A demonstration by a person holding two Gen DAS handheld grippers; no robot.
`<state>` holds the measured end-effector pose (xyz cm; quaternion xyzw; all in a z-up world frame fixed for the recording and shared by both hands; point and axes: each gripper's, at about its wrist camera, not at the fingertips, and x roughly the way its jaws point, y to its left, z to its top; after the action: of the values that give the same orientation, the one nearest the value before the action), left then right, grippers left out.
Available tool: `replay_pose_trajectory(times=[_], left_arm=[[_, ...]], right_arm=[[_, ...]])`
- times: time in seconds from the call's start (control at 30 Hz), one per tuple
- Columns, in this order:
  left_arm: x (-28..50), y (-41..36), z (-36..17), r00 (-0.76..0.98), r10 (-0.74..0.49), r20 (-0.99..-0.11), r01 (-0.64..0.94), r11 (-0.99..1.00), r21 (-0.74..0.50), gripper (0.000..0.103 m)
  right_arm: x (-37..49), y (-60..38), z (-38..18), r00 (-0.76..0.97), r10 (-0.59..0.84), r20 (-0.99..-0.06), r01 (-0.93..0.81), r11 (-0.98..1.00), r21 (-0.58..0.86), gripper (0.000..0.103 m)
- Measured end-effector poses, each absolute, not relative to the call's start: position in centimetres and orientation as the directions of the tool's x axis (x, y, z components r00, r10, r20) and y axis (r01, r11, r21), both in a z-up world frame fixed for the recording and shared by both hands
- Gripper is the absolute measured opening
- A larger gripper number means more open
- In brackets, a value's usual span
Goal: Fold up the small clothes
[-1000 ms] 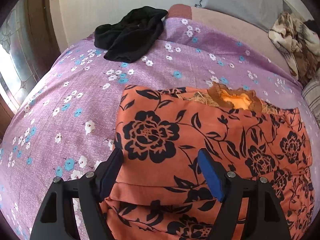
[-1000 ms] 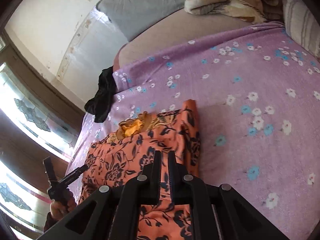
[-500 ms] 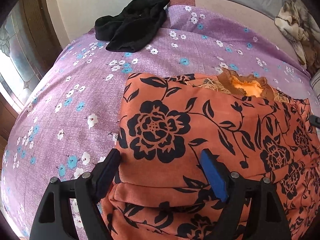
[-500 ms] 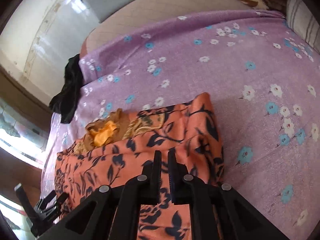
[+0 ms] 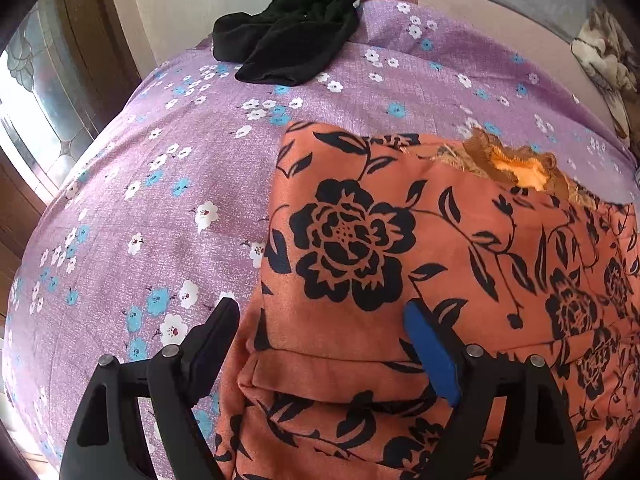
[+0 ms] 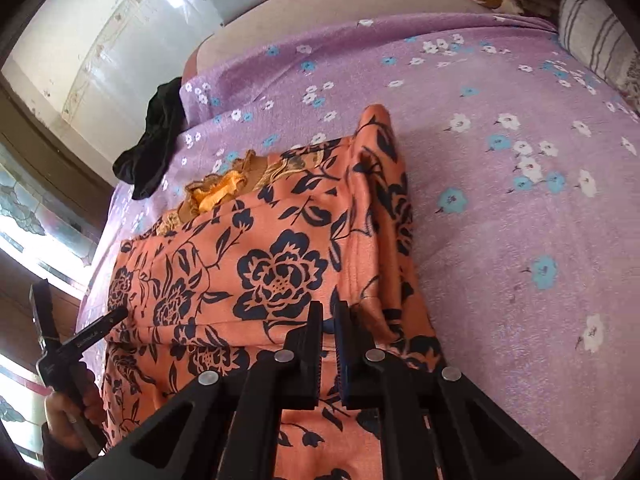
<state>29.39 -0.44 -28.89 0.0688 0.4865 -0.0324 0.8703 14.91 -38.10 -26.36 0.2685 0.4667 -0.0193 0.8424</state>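
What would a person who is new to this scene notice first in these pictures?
First comes the orange garment with black flower print, lying folded on the purple bedsheet with small white and blue flowers. The left gripper hovers over its near edge, jaws opening and not pressing the cloth, while the right gripper is shut at the garment's other side. A crumpled black cloth lies at the far edge of the bed.

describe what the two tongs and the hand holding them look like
Both tongs are black plastic with angular, cut-out frames and round silver screw heads. The left tongs carry flat blue pads; the right tongs show ridged blue pads. A hand grips the left tongs' black handle, which bears small pale lettering.
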Motion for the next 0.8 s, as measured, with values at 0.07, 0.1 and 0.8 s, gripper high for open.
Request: replay_pose_trajectory(times=[0.07,0.1,0.8], left_arm=[[29.4,-0.6,-29.7,0.513,0.018,-0.858,0.141,0.984,0.105,0.088],[29.2,-0.4,-29.5,0.520,0.016,-0.854,0.138,0.985,0.102,0.088],[15.0,10.5,-26.4,0.511,-0.078,-0.856,0.033,0.997,-0.071,0.088]], right_arm=[[15.2,-38.8,-28.2,0.507,0.260,-0.822,0.295,0.844,0.449,0.008],[15.4,-38.9,-28.7,0.491,0.286,-0.823,0.296,0.834,0.466,0.008],[4.3,-33.4,-26.9,0.420,0.384,-0.822,0.170,0.857,0.487,0.010]])
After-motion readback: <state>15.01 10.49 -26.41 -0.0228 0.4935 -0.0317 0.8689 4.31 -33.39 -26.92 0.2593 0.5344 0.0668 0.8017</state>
